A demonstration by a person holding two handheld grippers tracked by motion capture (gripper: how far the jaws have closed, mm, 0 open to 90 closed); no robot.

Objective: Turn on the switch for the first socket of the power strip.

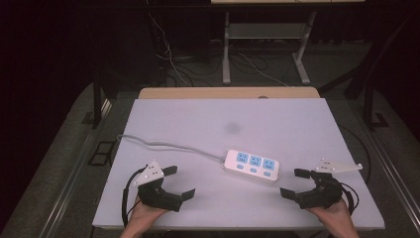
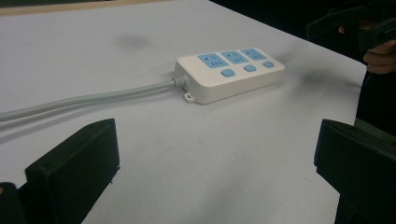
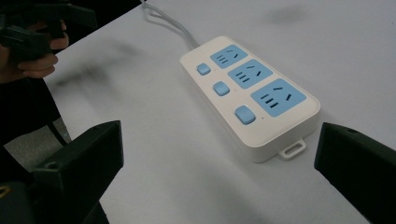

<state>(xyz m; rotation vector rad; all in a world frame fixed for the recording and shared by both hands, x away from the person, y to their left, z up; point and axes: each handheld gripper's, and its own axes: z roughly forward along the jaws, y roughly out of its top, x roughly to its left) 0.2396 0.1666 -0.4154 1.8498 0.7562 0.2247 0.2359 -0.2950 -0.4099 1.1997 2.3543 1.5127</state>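
Note:
A white power strip (image 1: 251,165) with three blue sockets and three blue switches lies flat on the white table (image 1: 208,124), a little right of centre near the front. Its grey cable (image 1: 163,145) runs left to the table's left edge. My left gripper (image 1: 180,182) rests at the front left, open, jaws pointing right toward the strip (image 2: 229,73), nothing between them. At the front right my right gripper (image 1: 292,182) stands open, just right of the strip (image 3: 250,93), empty. In the left gripper view the cable (image 2: 88,99) trails away to the left.
A faint dark smudge (image 1: 232,128) marks the tabletop behind the strip. A wooden board edge (image 1: 228,92) lines the far side. Beyond it, desk legs (image 1: 226,49) and loose cables lie on the dark floor.

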